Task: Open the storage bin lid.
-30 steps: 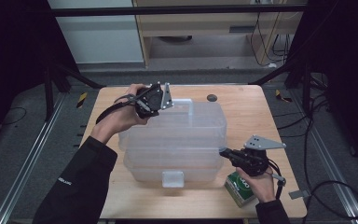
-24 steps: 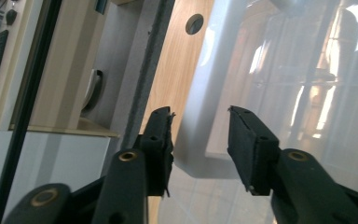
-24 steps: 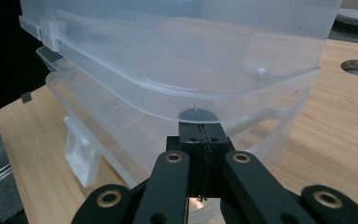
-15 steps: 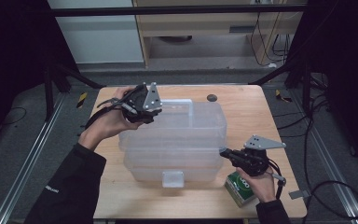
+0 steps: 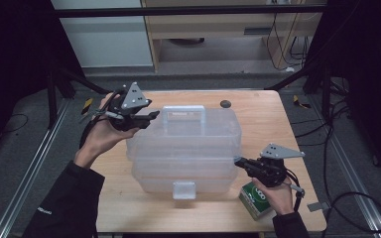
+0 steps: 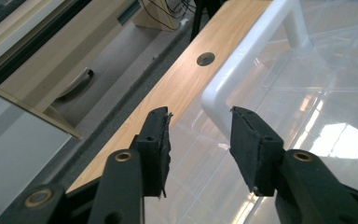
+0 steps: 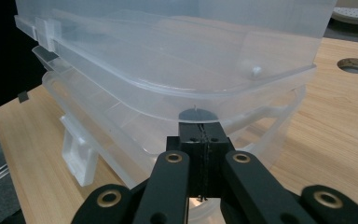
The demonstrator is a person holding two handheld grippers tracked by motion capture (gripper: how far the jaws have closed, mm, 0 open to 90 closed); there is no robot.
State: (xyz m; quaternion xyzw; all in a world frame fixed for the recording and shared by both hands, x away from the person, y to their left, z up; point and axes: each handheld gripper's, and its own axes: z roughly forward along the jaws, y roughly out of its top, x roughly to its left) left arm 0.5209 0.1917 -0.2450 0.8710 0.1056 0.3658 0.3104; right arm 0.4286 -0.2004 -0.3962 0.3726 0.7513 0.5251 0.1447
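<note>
The left gripper (image 5: pixel 146 117) hangs with jaws parted beside the white handle (image 6: pixel 242 60) of the clear plastic box (image 5: pixel 186 148), mid-table (image 5: pixel 258 106). The right gripper (image 7: pixel 200 135), jaws pressed together with nothing between, touches the box's right edge near a green carton (image 5: pixel 256 199).

Clear storage box (image 5: pixel 186 144) occupying table (image 5: pixel 258 106) centre, bare wood along far edge, green carton (image 5: pixel 256 200) crowding near-right corner

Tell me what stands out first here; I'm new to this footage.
A big clear plastic box with a white handle takes up the middle of the wooden table. The left gripper hovers open by the handle's end, while the right gripper, jaws shut, points at the box's near right rim. A green carton lies under the right hand.
</note>
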